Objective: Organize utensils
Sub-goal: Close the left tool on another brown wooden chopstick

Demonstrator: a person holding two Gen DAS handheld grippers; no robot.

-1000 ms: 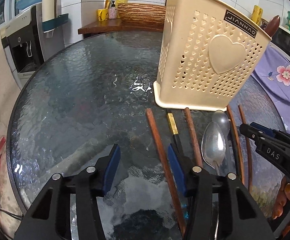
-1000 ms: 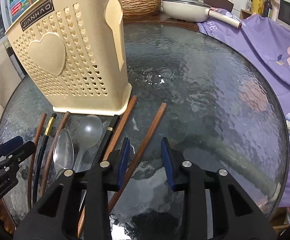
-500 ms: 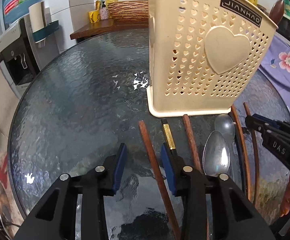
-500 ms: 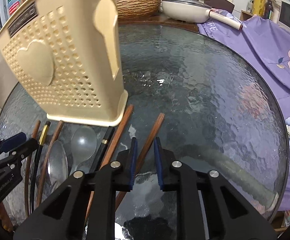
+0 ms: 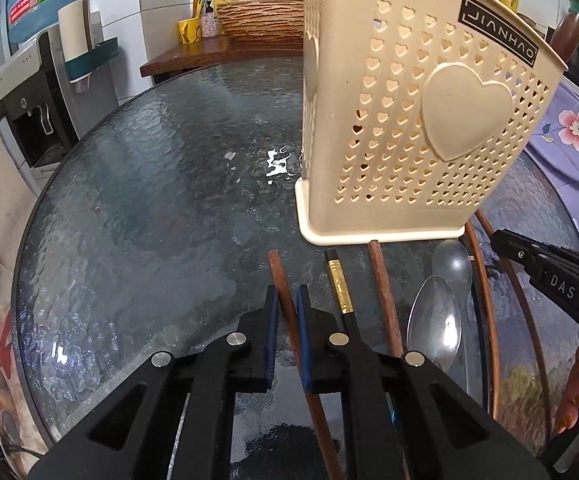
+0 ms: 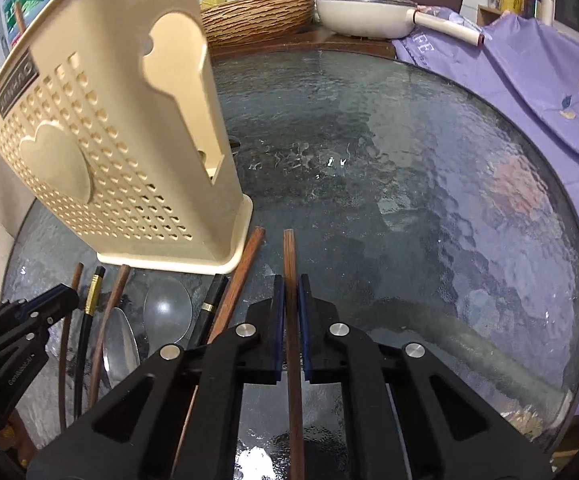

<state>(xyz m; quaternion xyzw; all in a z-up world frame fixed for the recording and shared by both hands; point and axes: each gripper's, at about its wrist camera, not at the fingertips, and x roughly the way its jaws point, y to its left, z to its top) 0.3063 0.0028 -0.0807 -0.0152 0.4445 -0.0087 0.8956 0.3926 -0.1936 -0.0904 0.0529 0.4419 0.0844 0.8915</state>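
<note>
Each of her grippers had closed on a brown chopstick lying on the round glass table [image 5: 137,184]. The left gripper [image 5: 287,300] pinched the leftmost chopstick [image 5: 279,272] between its blue pads, the stick's tip poking out ahead toward the cream utensil holder [image 5: 417,120]. The right gripper [image 6: 289,288] clamped the rightmost chopstick [image 6: 288,256] in the same way, that stick running straight down between the fingers.

The holder, pierced with small hearts, stood upright on the glass just behind the row of utensils. Between the two held sticks lay the others side by side: a black chopstick with a gold band [image 5: 339,284], another brown chopstick [image 5: 385,296], a metal spoon [image 5: 435,320] partly overlapping a clear plastic spoon [image 5: 451,264], and two more brown sticks near the right-hand gripper. A purple flowered cloth [image 6: 537,92] hung past the table's far edge
</note>
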